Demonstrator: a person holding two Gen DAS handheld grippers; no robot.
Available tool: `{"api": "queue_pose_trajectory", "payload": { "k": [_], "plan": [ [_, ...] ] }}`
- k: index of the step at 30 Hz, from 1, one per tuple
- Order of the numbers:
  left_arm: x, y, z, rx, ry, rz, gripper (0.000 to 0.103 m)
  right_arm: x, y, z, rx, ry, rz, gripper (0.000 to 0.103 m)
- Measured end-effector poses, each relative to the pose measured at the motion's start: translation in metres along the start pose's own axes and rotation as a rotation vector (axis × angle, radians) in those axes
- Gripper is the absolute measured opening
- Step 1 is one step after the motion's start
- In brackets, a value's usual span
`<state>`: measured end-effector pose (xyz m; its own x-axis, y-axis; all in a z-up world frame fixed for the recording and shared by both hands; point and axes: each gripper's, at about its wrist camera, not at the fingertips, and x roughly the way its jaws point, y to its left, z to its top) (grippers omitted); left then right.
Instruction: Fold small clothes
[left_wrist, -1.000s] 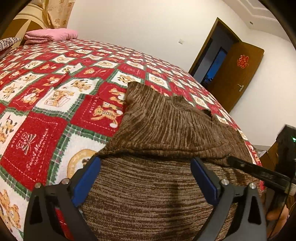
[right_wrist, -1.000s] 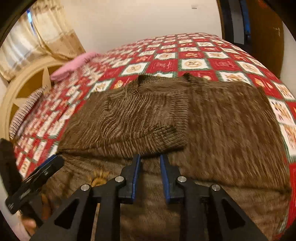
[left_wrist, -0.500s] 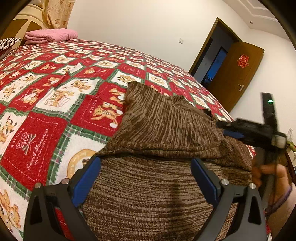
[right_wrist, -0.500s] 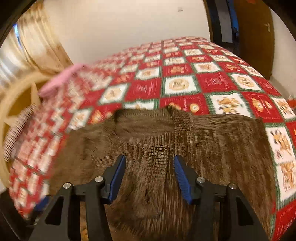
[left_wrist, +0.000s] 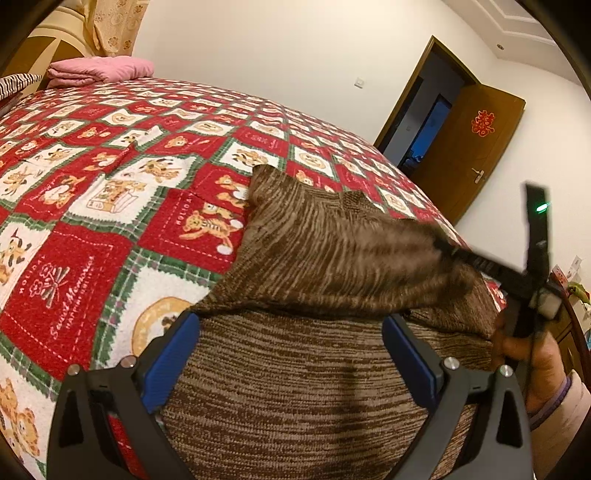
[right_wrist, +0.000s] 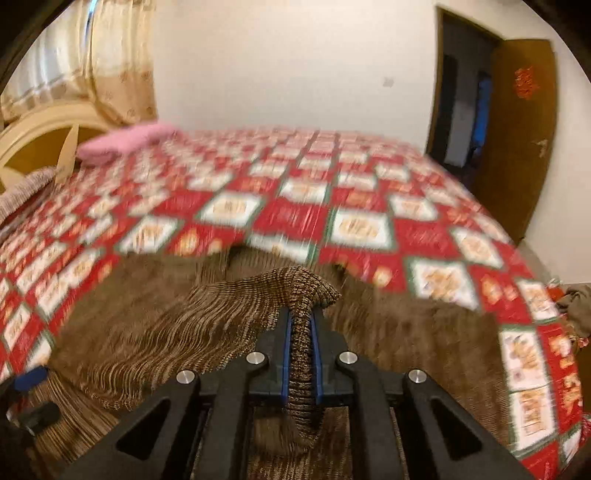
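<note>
Between the blue pads of our right claw (right_wrist: 300, 334) sits a pinched ridge of the brown knit sweater (left_wrist: 295, 369), the jaws closed tight on the ribbed sleeve cuff (right_wrist: 306, 286) and lifting it off the body of the garment. We judge the hold shallow: only a narrow fold is caught, and loose knit like this could stretch or slide out if we swing fast, which the blur in the right wrist view suggests. Our left claw (left_wrist: 291, 354) hangs wide apart over the sweater's lower body, gripping nothing, so nothing pins the cloth, and the pull may drag the whole sweater across the red patchwork bedspread (left_wrist: 92, 221) instead of folding the sleeve over. The sweater lies at the near edge of the bed, so a drag toward us could tip its hem off the side. Beyond it, the pink folded blanket (left_wrist: 99, 70) lies well apart.
</note>
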<state>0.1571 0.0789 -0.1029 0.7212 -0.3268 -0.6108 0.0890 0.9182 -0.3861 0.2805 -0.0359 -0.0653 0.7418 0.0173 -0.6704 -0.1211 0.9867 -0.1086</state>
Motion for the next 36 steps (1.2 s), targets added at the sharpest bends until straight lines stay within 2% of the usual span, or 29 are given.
{"api": "queue_pose_trajectory", "payload": {
  "k": [1,2,3,6,8,11,14,17,18,19,23,25,28,29,33,36],
  "plan": [
    [0.000,0.000,0.000,0.000,0.000,0.000,0.101,0.012,-0.002,-0.005,0.005,0.089,-0.005,0.021],
    [0.000,0.000,0.000,0.000,0.000,0.000,0.101,0.019,-0.004,-0.006,0.019,0.134,-0.001,0.022],
    [0.000,0.000,0.000,0.000,0.000,0.001,0.101,0.019,-0.008,-0.009,0.046,0.141,0.019,0.023],
    [0.000,0.000,0.000,0.000,0.000,0.000,0.101,-0.005,-0.029,-0.010,0.187,0.073,0.042,0.037],
    [0.000,0.000,0.000,0.000,0.000,0.000,0.101,-0.027,-0.036,-0.013,0.258,0.016,0.080,0.037],
    [0.000,0.000,0.000,0.000,0.000,0.001,0.101,-0.047,-0.026,-0.016,0.241,-0.006,0.174,0.037],
    [0.000,0.000,0.000,0.001,0.001,0.001,0.101,-0.046,0.000,-0.024,0.165,0.057,0.236,0.037],
    [0.000,0.000,0.000,0.001,0.001,0.001,0.101,-0.032,0.019,-0.048,0.087,0.160,0.193,0.037],
    [0.000,0.000,0.000,0.001,0.001,0.001,0.101,-0.029,0.021,-0.056,0.071,0.168,0.176,0.037],
    [0.000,0.000,0.000,0.001,0.001,0.001,0.101,-0.035,0.021,-0.062,0.059,0.123,0.173,0.036],
    [0.000,0.000,0.000,0.000,0.000,0.000,0.101,-0.048,0.017,-0.068,0.062,0.140,0.188,0.037],
    [0.000,0.000,0.000,0.000,0.000,0.000,0.101,-0.057,0.010,-0.063,0.075,0.141,0.208,0.037],
    [0.000,0.000,0.000,0.001,0.001,0.002,0.101,-0.070,-0.019,-0.041,0.166,0.038,0.182,0.037],
    [0.000,0.000,0.000,0.002,0.001,0.003,0.101,-0.068,-0.026,-0.035,0.191,0.029,0.168,0.037],
    [0.000,0.000,0.000,0.000,0.000,0.000,0.101,-0.033,-0.051,-0.012,0.244,0.067,0.079,0.037],
    [0.000,0.000,0.000,0.000,0.000,-0.001,0.102,-0.013,-0.049,-0.004,0.220,0.067,0.083,0.036]
  ]
}}
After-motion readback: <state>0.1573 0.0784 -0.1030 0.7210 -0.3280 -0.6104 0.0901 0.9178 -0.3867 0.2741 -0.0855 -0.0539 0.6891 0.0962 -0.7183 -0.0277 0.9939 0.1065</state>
